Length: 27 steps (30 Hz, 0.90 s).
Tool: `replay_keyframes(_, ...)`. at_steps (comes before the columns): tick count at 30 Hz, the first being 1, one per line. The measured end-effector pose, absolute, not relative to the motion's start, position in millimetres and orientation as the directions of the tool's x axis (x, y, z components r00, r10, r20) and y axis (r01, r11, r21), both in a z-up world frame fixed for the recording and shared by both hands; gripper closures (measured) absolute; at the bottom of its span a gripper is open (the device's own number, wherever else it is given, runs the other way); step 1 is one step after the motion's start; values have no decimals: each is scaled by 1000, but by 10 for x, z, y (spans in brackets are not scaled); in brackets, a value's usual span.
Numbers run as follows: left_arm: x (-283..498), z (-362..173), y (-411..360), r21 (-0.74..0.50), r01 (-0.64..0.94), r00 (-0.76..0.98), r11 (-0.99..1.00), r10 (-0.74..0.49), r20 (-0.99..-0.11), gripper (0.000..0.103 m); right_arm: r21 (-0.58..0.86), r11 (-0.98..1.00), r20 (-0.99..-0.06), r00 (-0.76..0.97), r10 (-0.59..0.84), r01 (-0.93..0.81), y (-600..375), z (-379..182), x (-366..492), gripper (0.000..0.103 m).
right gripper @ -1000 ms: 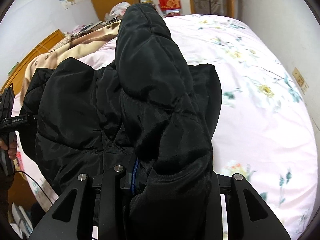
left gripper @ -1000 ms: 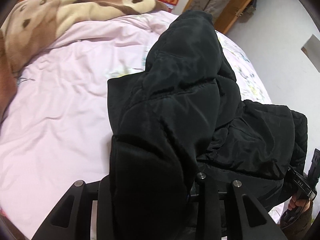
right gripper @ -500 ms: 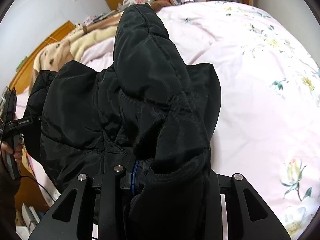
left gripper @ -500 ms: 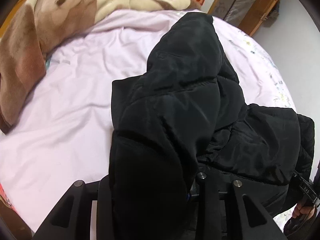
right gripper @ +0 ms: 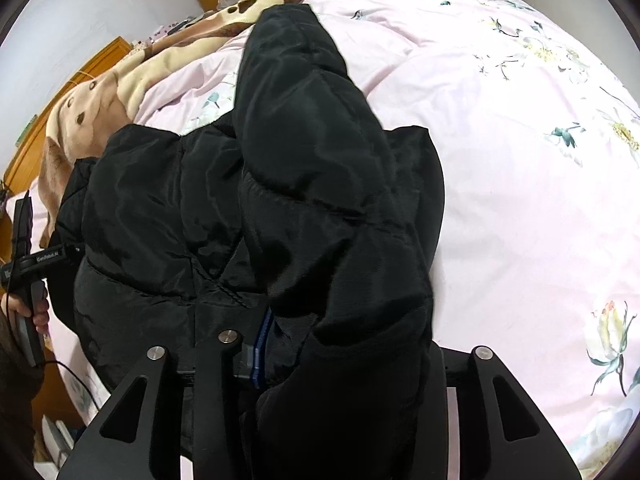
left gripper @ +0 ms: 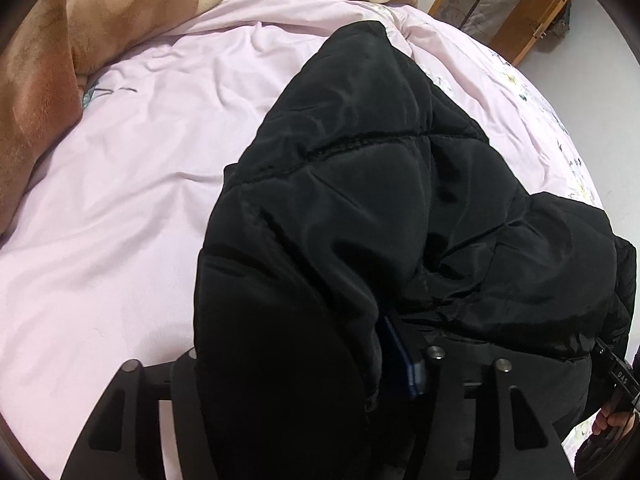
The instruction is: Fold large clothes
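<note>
A black puffer jacket lies bunched on the pink bedsheet, one padded sleeve stretching away up the bed. My left gripper points down into its near edge. Its jaws are opening: thick fabric still sits between the fingers, but the blue pad on the right finger is bared. In the right wrist view the same jacket drapes over my right gripper. Those jaws are opening too, with the fabric still packed against the fingers. Both sets of fingertips are buried under cloth.
A brown and cream blanket is heaped along the far left of the bed. The floral part of the sheet spreads out to the right. Wooden furniture and boxes stand beyond the bed. A hand grips the other handle.
Both grippers have sunk toward the bed with the jacket, which now rests lower and flatter. The left jaws have spread clearly wider and bared a blue pad. The right jaws widened slightly.
</note>
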<state>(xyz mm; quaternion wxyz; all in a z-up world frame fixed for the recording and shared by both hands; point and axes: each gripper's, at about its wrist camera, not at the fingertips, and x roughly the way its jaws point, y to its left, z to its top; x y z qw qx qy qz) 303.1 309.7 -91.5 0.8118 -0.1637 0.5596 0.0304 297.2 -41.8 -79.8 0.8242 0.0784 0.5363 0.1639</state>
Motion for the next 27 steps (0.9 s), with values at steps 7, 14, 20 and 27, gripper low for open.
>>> replay_keyframes(7, 3214, -1026, 3416, -271, -261, 375, 927, -161, -913, 31, 275, 947, -873, 369, 318, -164, -384, -706, 3007, 45)
replay_keyframes(14, 2968, -425, 3581, -261, -260, 493, 930, -104, -864, 31, 124, 987, -843, 515, 159, -102, -489, -139, 2823, 39)
replay_keyframes(20, 2804, 136, 3549, -225, -281, 637, 933, 5, -771, 30, 35, 990, -740, 662, 119, -139, -431, 383, 2570, 39)
replay_keyframes(27, 3108, -545, 3110, -162, -219, 477, 962, -39, -878, 31, 73, 981, -809, 564, 165, -181, -289, -110, 2579, 39)
